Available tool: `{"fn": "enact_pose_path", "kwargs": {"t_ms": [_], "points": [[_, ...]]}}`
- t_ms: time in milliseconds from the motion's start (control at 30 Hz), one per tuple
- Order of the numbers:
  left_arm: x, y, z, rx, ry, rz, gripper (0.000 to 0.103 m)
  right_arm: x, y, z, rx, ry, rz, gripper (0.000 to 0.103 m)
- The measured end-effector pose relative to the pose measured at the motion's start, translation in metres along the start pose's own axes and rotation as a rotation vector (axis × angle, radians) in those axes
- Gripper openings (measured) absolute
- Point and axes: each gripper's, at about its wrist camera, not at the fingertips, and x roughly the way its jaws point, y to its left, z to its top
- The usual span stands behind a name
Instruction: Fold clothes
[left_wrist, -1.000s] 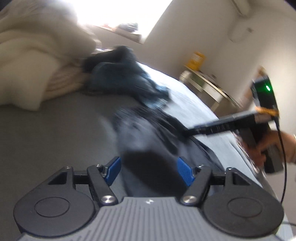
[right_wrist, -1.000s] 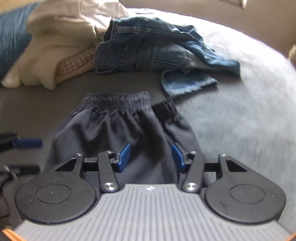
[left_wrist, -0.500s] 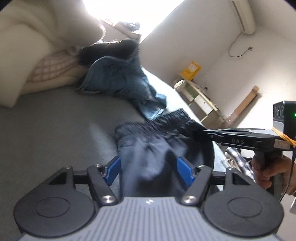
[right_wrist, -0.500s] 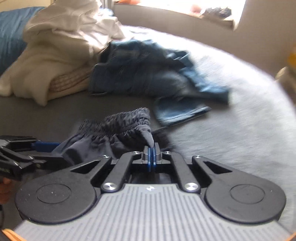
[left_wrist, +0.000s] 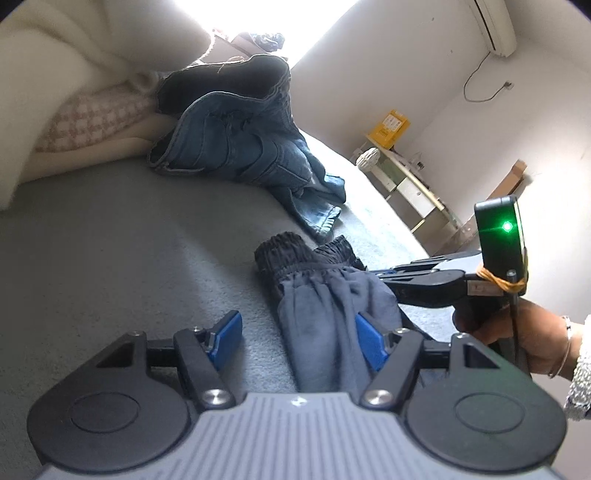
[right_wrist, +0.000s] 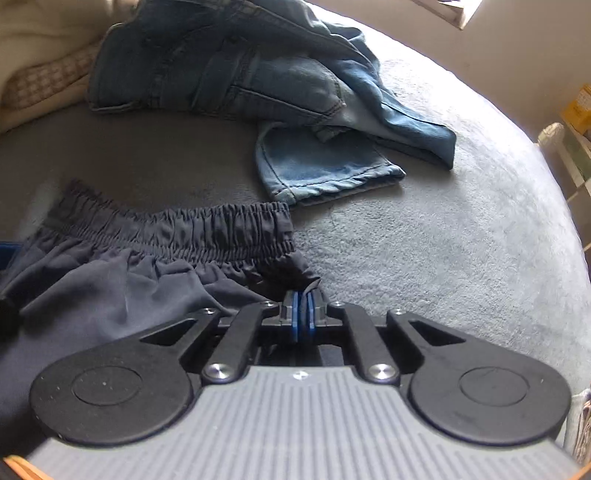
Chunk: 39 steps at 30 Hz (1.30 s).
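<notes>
A: Where do the dark navy shorts with the gathered elastic waistband (right_wrist: 173, 236) lie?

B: On the grey fleece bed cover (right_wrist: 461, 229), in the lower left of the right wrist view, waistband running across the middle of the frame. In the left wrist view they sit low and just right of centre.

A: And the right gripper (right_wrist: 303, 314)?

B: Its blue pads are pinched on the right end of the waistband, a tuft of dark cloth standing up between them. The jaws are opening a touch, yet the pads press on the fabric.

A: The left gripper (left_wrist: 297, 338)?

B: Its jaws stand wide. The shorts' cloth lies between them, close against the right blue pad (left_wrist: 369, 341); the other pad is clear of it, over the bare cover. It grips nothing.

A: What else is in view?

B: Crumpled blue denim jeans (right_wrist: 236, 74) lie above the shorts, a light hem just beyond the waistband. A cream bundle of bedding (left_wrist: 66, 81) fills the upper left of the left view. At the right edge there, a hand (left_wrist: 517, 332) holds the other tool's handle.
</notes>
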Motion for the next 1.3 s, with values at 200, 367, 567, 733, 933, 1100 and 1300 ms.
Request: {"fn": "enact_pose_path", "kwargs": {"t_ms": [200, 367, 567, 733, 933, 1100, 1300], "points": [[-0.001, -0.017, 0.001, 0.055, -0.013, 0.122, 0.070, -0.069, -0.044, -0.013, 0.179, -0.092, -0.021, 0.052], [-0.008, -0.031, 0.005, 0.105, -0.046, 0.237, 0.071, -0.186, -0.122, -0.070, 0.503, -0.250, 0.077, 0.056], [-0.012, -0.052, 0.006, 0.184, -0.072, 0.339, 0.071, -0.294, -0.152, -0.182, 0.754, -0.328, 0.233, 0.056], [0.011, -0.070, 0.004, 0.269, -0.025, 0.394, 0.072, -0.267, -0.123, -0.241, 0.755, -0.159, 0.277, 0.049], [0.034, -0.067, 0.003, 0.301, 0.027, 0.460, 0.072, -0.195, -0.071, -0.240, 0.515, -0.101, 0.161, 0.036], [0.039, -0.063, 0.001, 0.322, 0.037, 0.465, 0.075, -0.155, -0.063, -0.232, 0.441, -0.069, 0.097, 0.033], [0.038, -0.057, -0.003, 0.334, 0.022, 0.436, 0.077, -0.157, -0.068, -0.238, 0.494, -0.082, 0.121, 0.029]]}}
